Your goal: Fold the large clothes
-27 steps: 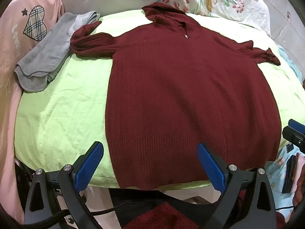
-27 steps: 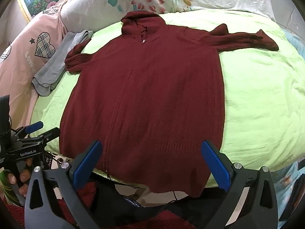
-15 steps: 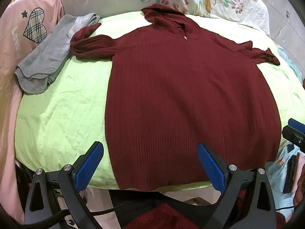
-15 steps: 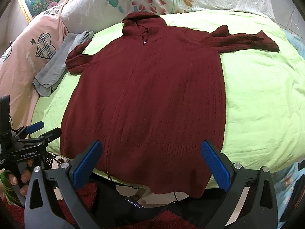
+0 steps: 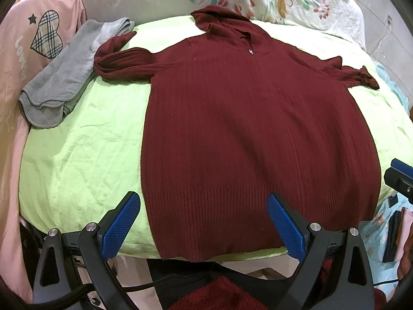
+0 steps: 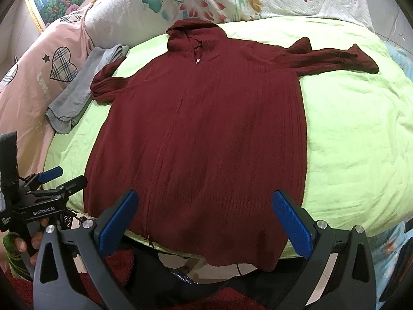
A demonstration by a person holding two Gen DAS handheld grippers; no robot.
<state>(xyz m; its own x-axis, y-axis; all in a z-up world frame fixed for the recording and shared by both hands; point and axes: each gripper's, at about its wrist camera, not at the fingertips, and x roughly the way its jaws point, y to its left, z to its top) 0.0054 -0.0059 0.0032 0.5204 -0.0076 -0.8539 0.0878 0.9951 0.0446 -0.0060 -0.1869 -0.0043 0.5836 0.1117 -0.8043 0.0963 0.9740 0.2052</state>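
Both your grippers, left gripper [image 5: 204, 222] and right gripper [image 6: 205, 219], gape wide and empty above the flat dark-red ribbed knit hooded cardigan [image 5: 253, 139] on your lime-green bedsheet [image 5: 85, 149].

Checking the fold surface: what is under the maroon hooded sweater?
The maroon hooded sweater lies flat on a lime-green sheet; its hem hangs over the near edge. One sleeve tip overlaps a grey cloth. The sheet beneath the body is hidden.

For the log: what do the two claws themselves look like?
Both match: the left claw and right claw have black skeletal frames with triangular cut-outs, silver bolt heads and blue textured pads. A black cable trails under the left one. Seen from the right view, the left claw's body reads "GenRobot.AI".
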